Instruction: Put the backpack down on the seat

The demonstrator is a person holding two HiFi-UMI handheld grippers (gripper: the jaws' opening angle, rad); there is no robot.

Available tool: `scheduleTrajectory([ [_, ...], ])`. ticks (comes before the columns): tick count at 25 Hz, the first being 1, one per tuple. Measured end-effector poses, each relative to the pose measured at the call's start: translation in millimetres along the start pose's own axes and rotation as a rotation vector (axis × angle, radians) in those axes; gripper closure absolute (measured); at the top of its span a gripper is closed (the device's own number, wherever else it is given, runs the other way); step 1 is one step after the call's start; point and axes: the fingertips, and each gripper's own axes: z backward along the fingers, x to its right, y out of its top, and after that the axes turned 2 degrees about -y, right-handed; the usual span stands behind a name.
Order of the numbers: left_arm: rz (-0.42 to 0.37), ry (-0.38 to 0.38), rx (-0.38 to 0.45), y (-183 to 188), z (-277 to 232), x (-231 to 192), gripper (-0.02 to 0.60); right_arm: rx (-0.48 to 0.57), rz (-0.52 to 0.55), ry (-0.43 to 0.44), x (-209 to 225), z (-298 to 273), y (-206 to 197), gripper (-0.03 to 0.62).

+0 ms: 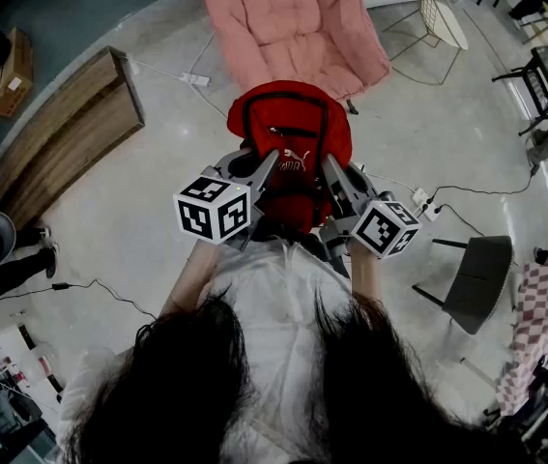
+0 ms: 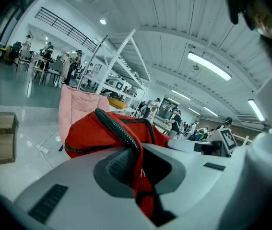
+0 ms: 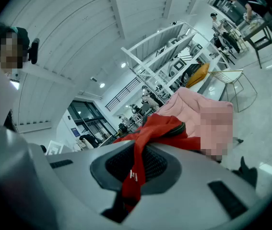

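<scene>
Backpack (image 1: 288, 129), red, hangs in the air in front of the person, short of the seat (image 1: 293, 17) and above the floor (image 1: 158, 182). Not yet set down.

Left hand-held gripper (image 2: 138, 162): clenched on a fold of red fabric by the black zip edge. Right hand-held gripper (image 3: 135, 169): clenched on a narrow red strap (image 3: 136, 152). Both pinch the near top edge, and the bag's bulk hangs beyond the jaws.

Risks, as I judge them:
- Both holds are on thin cloth. The load may drag the fabric out of a pinch, most likely the strap on the right, and the bag would then tip or drop to the floor.
- The seat is pink, padded and looks reclined. A bag released on its front lip or on the slope could slide off.
- A cable (image 1: 158, 66) lies on the floor near the seat and could catch a foot on the approach.
- Letting go with one side first would swing the bag.
</scene>
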Motion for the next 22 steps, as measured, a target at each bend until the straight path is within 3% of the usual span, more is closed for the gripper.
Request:
scheduleTrajectory([
  [22,0.012,0.002,-0.060,8,-36,-35,0.537,-0.028,-0.028,-0.042,31,-38,7,0.549],
])
